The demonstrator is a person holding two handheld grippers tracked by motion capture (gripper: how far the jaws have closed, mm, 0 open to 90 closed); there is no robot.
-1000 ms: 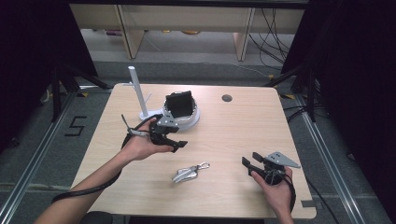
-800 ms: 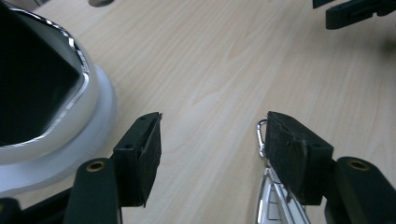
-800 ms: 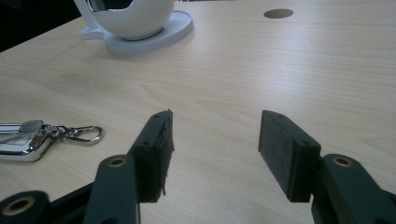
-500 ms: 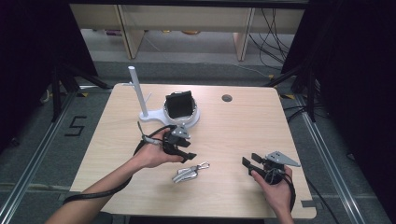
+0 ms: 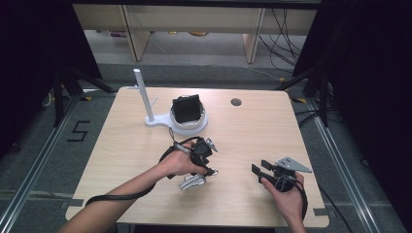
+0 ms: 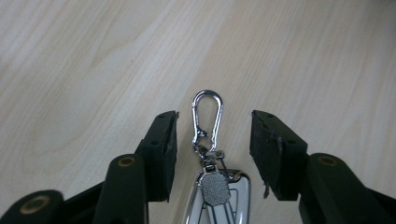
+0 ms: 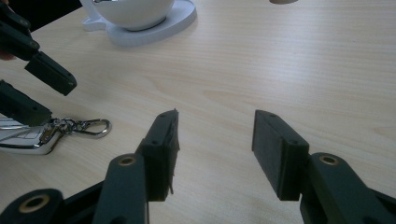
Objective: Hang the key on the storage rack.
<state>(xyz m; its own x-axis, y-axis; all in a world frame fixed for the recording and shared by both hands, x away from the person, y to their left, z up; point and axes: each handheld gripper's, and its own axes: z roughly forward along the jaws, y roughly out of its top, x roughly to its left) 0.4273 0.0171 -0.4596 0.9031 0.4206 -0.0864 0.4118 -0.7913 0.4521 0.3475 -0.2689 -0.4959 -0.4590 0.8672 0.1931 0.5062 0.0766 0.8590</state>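
Left gripper (image 6: pixel 212 135) jaws closing astride key fob (image 6: pixel 212 196) (untouched); right gripper (image 7: pixel 215 144) wide, bare table (image 7: pixel 289 60) around.

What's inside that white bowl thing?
A black object sits in the white bowl, sticking up above its rim. Whatever lies beneath it, inside the bowl, is hidden.

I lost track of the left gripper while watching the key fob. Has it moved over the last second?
Yes. The left gripper has moved away from the white stand, toward the near edge, over the key fob, jaws closing.
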